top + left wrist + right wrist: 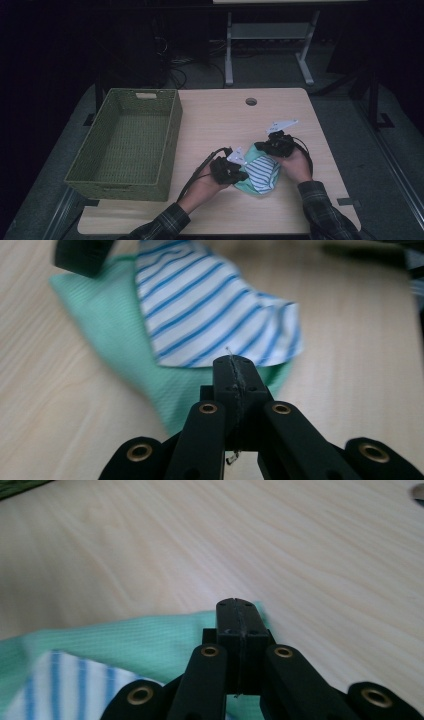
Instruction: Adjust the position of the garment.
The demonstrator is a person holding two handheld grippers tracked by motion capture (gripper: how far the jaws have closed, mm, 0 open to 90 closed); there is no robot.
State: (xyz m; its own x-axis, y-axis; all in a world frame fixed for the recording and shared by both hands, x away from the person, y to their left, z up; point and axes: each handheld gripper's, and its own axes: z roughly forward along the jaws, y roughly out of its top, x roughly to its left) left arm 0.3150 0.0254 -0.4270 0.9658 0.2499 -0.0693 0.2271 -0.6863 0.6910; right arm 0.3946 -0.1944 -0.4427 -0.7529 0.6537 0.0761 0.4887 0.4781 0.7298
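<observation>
A mint-green cloth (262, 175) with a white, blue-striped part (210, 310) lies crumpled on the wooden table (225, 120) near its front edge. My left gripper (240, 176) sits at the cloth's left side. In the left gripper view its jaws (235, 362) are pressed together over the green edge, just below the striped part. My right gripper (265, 147) is at the cloth's far edge. In the right gripper view its jaws (238, 602) are closed on a green corner (140, 635). Whether the cloth is lifted off the table I cannot tell.
A green woven basket (170, 135) with nothing visible inside stands on the table's left side. A round cable hole (251, 101) is near the far edge. Bare wood lies between basket and cloth. A table frame (229, 50) stands behind on the dark floor.
</observation>
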